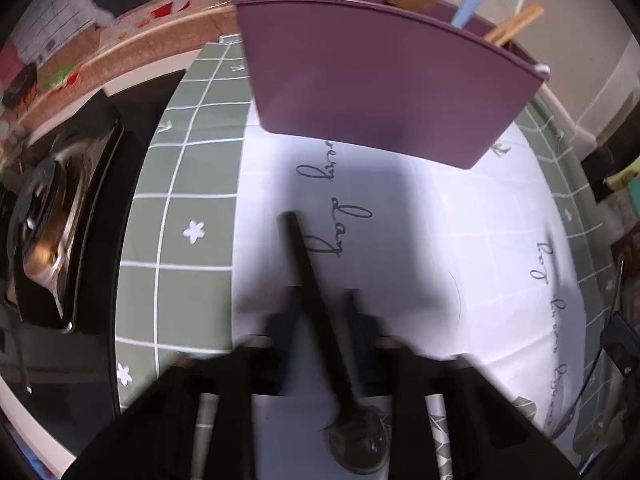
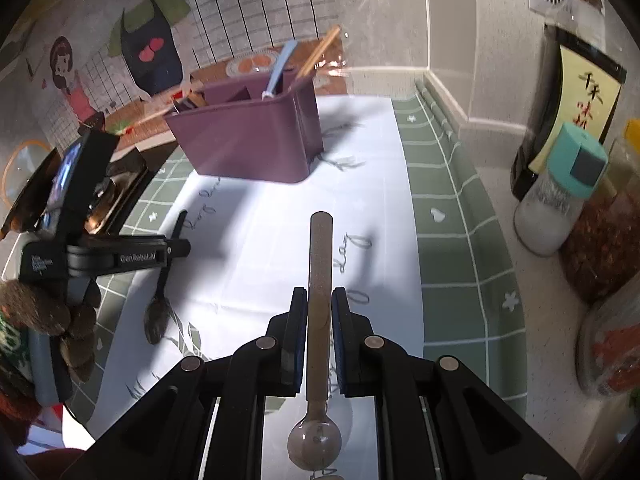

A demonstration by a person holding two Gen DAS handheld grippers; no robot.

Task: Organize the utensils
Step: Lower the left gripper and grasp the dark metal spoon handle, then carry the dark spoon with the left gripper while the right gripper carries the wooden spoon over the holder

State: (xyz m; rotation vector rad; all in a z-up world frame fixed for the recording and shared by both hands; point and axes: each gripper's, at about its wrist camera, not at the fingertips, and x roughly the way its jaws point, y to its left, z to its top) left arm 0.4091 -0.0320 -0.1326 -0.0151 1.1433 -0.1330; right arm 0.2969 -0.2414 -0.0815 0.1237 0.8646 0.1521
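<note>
Since the purple caddy [image 2: 256, 136] stands well ahead on the desk [image 2: 452, 240], either long utensil could snag its rim: left gripper [image 1: 320, 304] grasps a black spoon [image 1: 316, 320], right gripper [image 2: 319, 300] clenches a tan spoon [image 2: 319, 300], both bowl-down.

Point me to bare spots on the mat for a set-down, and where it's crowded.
Free: the white centre of the mat between the purple caddy and the right gripper, and the green border strip before the jars. Crowded: the right counter edge with the salt jar, and the left side, where the left gripper holds a dark spoon.
</note>
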